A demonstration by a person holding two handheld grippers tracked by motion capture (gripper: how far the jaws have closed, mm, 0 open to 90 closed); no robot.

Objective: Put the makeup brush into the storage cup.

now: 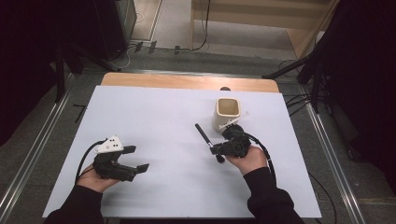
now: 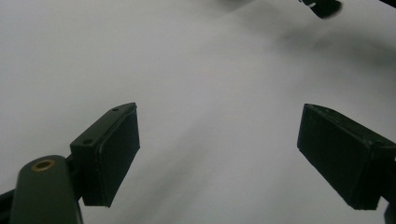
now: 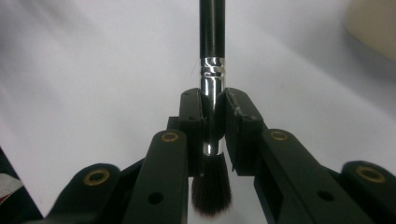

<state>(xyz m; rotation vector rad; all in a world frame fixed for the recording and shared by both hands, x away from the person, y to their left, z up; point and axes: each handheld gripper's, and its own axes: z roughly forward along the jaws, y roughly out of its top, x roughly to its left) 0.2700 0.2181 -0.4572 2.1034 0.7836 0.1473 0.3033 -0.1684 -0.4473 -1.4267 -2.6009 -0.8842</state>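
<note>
My right gripper (image 1: 215,150) is shut on a black makeup brush (image 1: 204,136), just in front of a cream square cup (image 1: 227,112) at the table's middle right. In the right gripper view the jaws pinch the brush's silver ferrule (image 3: 212,74); the black handle runs up and away, and the dark bristles (image 3: 211,186) hang below the gripper (image 3: 214,119). My left gripper (image 1: 139,158) rests low over the white sheet at the front left, open. In the left gripper view the gripper (image 2: 217,154) has its two pads wide apart with bare white sheet between them.
A white sheet (image 1: 154,121) covers most of the wooden table (image 1: 187,82). Metal rails run along both sides. Cables and stand legs lie on the floor behind the table's far edge.
</note>
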